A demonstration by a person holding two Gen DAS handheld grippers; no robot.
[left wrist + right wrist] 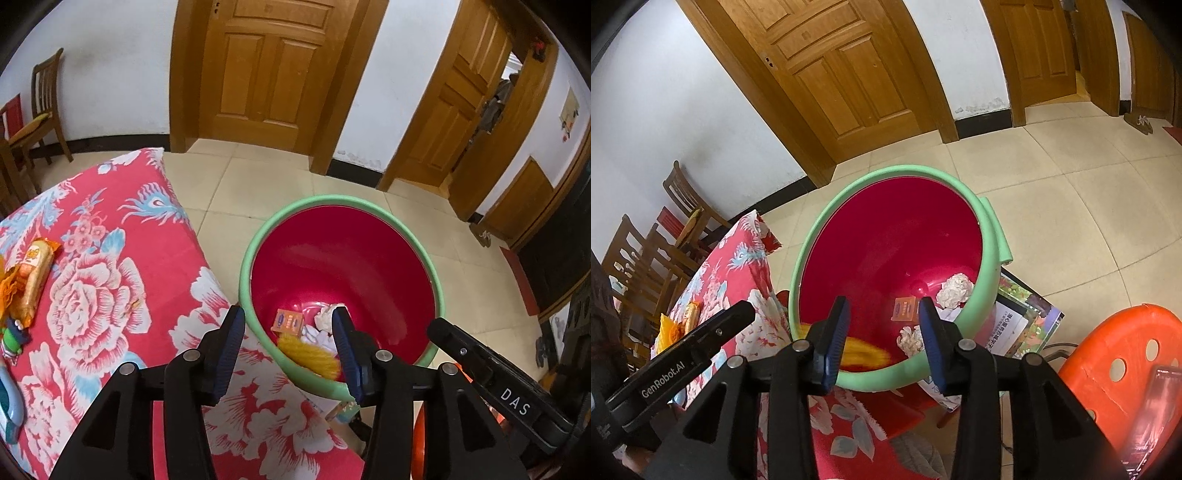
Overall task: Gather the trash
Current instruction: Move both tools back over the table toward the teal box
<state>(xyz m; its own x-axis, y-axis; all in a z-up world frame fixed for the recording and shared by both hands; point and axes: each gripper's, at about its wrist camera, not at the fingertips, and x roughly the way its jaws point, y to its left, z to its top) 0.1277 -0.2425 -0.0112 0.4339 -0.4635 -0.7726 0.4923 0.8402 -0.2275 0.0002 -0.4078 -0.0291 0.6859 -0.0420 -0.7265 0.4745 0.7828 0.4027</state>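
A trash bin with a red inside and a green rim (258, 236) stands beside the table, just beyond both grippers. On its bottom lie a small orange box (287, 321), crumpled white paper (327, 314) and a yellow fluffy bundle (310, 356). My left gripper (288, 314) hangs open over the bin's near rim, nothing between its blue pads. In the right wrist view my right gripper (883, 304) is open over the same bin rim (820, 221), also holding nothing. The yellow bundle (864, 352) looks blurred below it, near the orange box (905, 309) and white paper (955, 290).
The table's red floral cloth (103, 295) carries an orange snack wrapper (35, 280), a green toy (13, 336) and a blue-handled item (11, 402). An orange plastic stool (1126, 350) holds a phone (1160, 406). Magazines (1027, 321) lie under the bin. Wooden chairs (44, 103) stand far left.
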